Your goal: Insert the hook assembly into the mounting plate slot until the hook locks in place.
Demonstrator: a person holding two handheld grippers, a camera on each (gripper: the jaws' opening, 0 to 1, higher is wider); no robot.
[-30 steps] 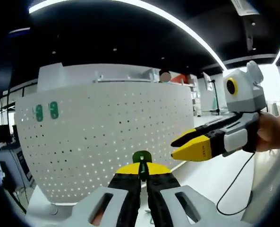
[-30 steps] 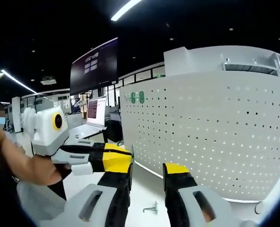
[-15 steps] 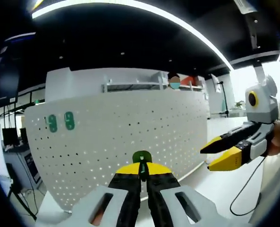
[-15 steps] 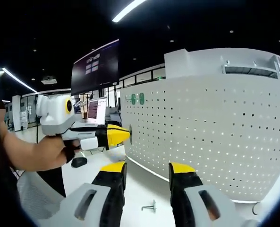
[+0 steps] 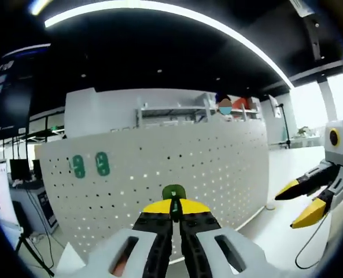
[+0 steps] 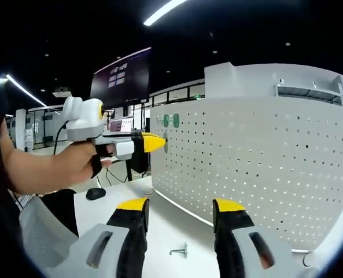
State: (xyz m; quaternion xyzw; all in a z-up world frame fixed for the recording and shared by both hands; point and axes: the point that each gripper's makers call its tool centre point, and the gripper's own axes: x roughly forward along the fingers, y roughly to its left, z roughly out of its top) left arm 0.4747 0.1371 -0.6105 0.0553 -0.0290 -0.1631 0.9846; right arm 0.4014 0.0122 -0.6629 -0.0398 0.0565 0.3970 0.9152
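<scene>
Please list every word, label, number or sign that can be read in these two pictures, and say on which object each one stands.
No text can be read.
Two green marks on the white pegboard, near its upper edge: shapes show, no characters legible.
Dark hanging screen: pale lines of text, too small and blurred.
Laptop screen behind the left gripper: blurred.

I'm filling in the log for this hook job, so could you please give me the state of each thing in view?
Left tool: shut on the green hook, raised toward the board.
Green hook: pinched between the jaws, not yet in the board.
Right tool: open, holding nothing.
White perforated board: standing upright, two green hooks already mounted on it.
Metal hook: lying loose on the table.
</scene>
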